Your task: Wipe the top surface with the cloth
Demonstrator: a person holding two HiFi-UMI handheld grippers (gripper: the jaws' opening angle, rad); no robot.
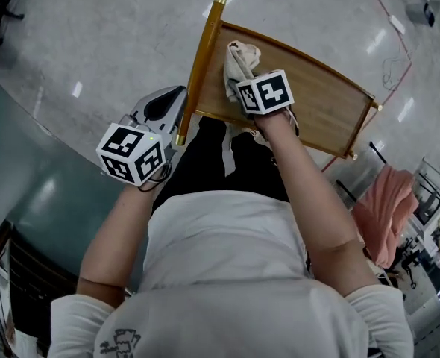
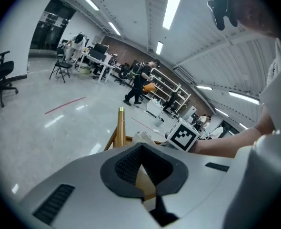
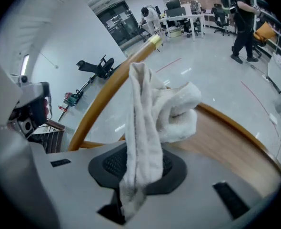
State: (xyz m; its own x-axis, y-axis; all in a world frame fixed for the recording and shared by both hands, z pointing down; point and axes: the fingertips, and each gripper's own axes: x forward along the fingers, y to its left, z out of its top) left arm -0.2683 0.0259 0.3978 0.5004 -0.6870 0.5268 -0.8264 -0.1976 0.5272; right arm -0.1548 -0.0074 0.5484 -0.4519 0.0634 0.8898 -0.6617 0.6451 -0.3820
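Presently: right gripper [image 3: 138, 173] clamped on white cloth [image 1: 241, 57], over wooden top surface [image 1: 321, 99]; left gripper [image 2: 143, 187] closed, jaws together, just beside the wooden post [image 1: 202, 58].

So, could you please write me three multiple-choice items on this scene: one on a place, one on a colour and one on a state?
1. Where is the cloth?
A. over the wooden top
B. on the floor
C. on the person's shoulder

2. What colour is the cloth?
A. red
B. white
C. blue

3. What is the state of the right claw?
A. open and empty
B. shut on the cloth
C. shut on a bottle

Answers:
1 A, the head view shows it bunched above the wood, beside the post.
2 B, it is white in both views.
3 B, the right gripper view shows the cloth pinched between the pads.
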